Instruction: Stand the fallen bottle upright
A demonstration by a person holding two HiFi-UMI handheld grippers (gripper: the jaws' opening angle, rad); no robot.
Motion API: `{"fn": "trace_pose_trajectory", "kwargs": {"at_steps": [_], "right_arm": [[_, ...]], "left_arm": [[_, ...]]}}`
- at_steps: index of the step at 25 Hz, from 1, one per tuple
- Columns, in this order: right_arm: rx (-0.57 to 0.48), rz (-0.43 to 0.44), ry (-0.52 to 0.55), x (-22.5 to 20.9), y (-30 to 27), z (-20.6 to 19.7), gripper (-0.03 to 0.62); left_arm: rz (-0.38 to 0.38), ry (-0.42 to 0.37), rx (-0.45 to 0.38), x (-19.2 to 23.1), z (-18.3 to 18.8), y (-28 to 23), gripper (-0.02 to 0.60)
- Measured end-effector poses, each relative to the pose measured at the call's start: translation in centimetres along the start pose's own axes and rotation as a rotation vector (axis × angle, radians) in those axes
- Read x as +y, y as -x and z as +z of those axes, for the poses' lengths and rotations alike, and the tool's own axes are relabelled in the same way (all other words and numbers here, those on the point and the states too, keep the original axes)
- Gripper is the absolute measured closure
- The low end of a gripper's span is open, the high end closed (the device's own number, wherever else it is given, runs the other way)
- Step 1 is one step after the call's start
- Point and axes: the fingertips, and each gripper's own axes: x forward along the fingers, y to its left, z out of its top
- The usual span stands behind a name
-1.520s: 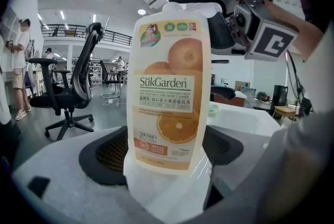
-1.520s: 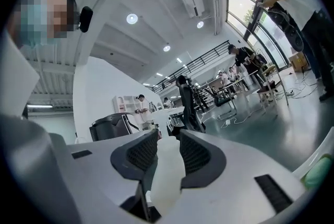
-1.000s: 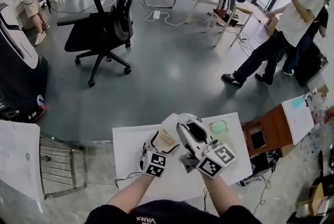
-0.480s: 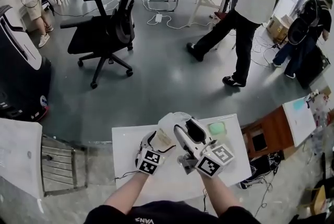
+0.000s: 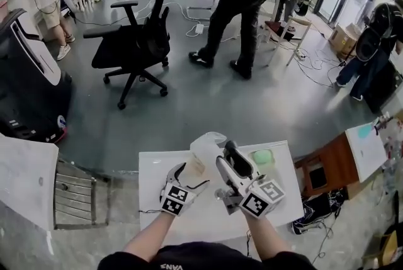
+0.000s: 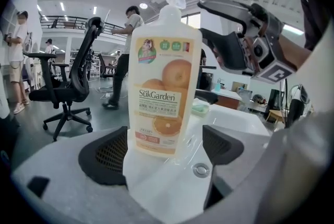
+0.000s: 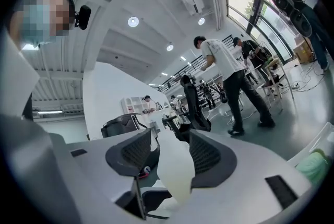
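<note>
The left gripper (image 5: 189,175) is released: its jaws stand apart and grasp nothing. The bottle (image 6: 164,82) stands on the white table (image 5: 154,165) straight ahead of this gripper, with its base just beyond the jaw tips. Its long axis is vertical, pump uppermost. The label (image 6: 162,100) reads "SukGarden" over printed oranges; the smaller print is illegible. The right gripper (image 7: 172,155) is at the bottle's upper part, its jaws spread to either side, with a gap visible on one side. It appears unclamped. The bottle is judged already upright; only withdrawal remains.
</note>
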Motion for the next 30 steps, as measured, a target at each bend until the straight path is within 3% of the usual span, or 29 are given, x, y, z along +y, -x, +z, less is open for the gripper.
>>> {"fn": "trace_pose_trajectory", "kwargs": {"at_steps": [5, 14, 16, 18, 19, 23, 30], "right_arm": [[0.02, -0.009, 0.01, -0.1, 2.6, -0.8, 0.396], [0.035, 0.0, 0.036, -0.1, 8.5, -1.8, 0.542], [0.041, 0.004, 0.03, -0.4, 10.0, -2.0, 0.57], [0.048, 0.01, 0.026, -0.6, 11.2, -2.2, 0.589], [0.051, 0.016, 0.026, -0.7, 11.8, -2.3, 0.59], [0.077, 0.044, 0.02, -0.8, 13.8, -3.2, 0.591], [0.137, 0.067, 0.001, -0.4, 16.6, -5.2, 0.591]], "left_arm": [[0.056, 0.011, -0.035, -0.7, 0.9, 2.5, 0.138], [0.153, 0.059, -0.113, -4.1, 2.2, 7.1, 0.149], [0.194, 0.057, -0.146, -5.1, 2.5, 8.3, 0.213], [0.246, 0.05, -0.18, -5.9, 2.7, 9.8, 0.436], [0.265, 0.046, -0.193, -6.3, 2.8, 10.4, 0.47], [0.29, 0.057, -0.229, -8.6, 3.4, 12.7, 0.533], [0.293, 0.076, -0.233, -12.2, 3.1, 16.5, 0.556]]}}
